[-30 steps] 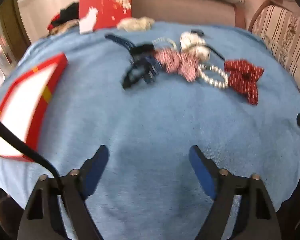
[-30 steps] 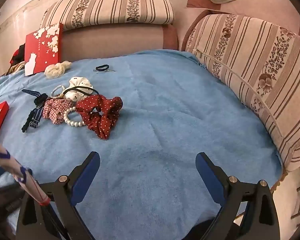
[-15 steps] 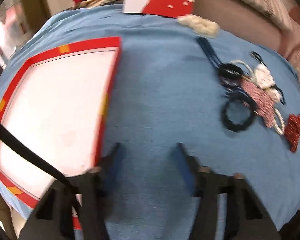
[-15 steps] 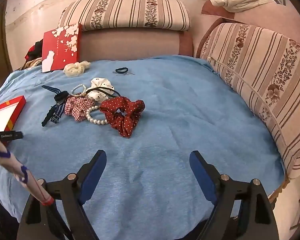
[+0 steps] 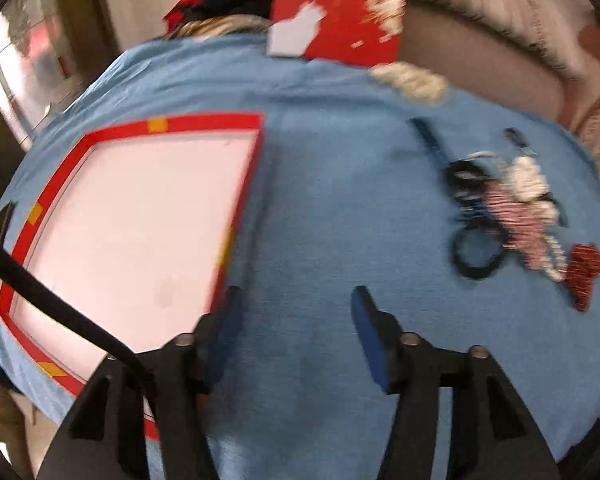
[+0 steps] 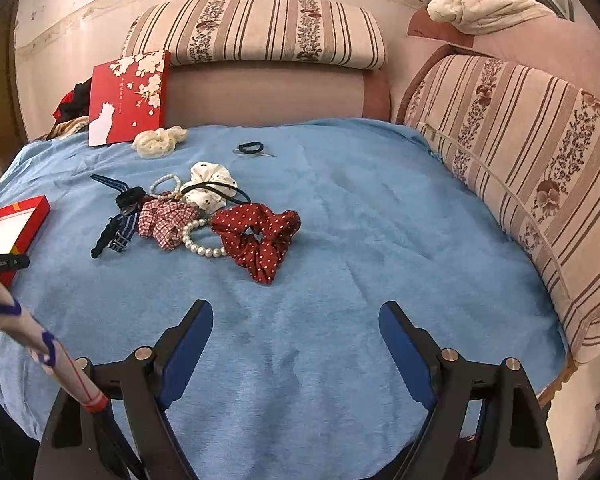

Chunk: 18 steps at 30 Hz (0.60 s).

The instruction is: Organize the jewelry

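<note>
A pile of accessories lies on the blue blanket [image 6: 340, 240]: a red dotted scrunchie [image 6: 260, 236], a pearl bracelet [image 6: 198, 242], a checked scrunchie [image 6: 162, 220], a white scrunchie [image 6: 210, 184] and dark blue hair ties [image 6: 120, 224]. The same pile shows blurred at the right of the left wrist view [image 5: 508, 216]. An open red box with a white inside [image 5: 140, 228] lies at the left, and its corner also shows in the right wrist view [image 6: 12, 224]. My left gripper [image 5: 296, 304] is open and empty beside the box's right edge. My right gripper [image 6: 296, 316] is open and empty, short of the pile.
A red box lid with white flowers [image 6: 128, 96] leans on the sofa back. A cream scrunchie [image 6: 158, 140] and a small black hair tie [image 6: 251, 147] lie further back. Striped cushions [image 6: 520, 168] bound the right side. The blanket's front edge drops off near the grippers.
My left gripper has swung left from the accessory pile to the open red box. My right gripper has moved a little nearer the pile. Both stay open.
</note>
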Each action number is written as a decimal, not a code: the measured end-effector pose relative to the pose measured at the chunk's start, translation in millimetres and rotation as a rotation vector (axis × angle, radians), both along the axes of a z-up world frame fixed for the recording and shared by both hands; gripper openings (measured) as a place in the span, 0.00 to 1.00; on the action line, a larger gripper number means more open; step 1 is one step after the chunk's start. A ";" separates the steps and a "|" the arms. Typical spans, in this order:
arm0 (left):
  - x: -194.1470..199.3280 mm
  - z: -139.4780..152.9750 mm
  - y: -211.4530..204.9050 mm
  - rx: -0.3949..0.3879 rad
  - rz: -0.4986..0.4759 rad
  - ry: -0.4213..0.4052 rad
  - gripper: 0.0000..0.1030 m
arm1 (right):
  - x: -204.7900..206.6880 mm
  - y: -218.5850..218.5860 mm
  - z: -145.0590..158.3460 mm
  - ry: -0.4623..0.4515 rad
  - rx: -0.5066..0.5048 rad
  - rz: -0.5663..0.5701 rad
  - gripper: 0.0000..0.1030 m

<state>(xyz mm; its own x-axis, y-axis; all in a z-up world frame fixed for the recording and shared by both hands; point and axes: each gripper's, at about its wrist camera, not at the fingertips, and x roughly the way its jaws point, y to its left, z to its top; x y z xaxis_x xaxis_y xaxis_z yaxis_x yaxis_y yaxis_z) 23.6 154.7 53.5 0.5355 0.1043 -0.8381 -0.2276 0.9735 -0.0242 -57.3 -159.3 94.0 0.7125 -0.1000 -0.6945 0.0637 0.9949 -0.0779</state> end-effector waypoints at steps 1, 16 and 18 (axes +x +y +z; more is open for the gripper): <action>-2.2 3.2 -6.8 -0.022 -0.030 -0.013 0.57 | 0.6 1.5 -2.1 0.007 0.004 0.005 0.86; 68.2 -27.1 -122.2 -0.048 -0.404 0.088 0.13 | 4.1 -11.4 -20.4 0.042 0.047 0.007 0.86; 72.4 -31.3 -122.1 -0.062 -0.386 0.108 0.03 | 6.0 -14.8 -21.9 0.048 0.047 0.000 0.86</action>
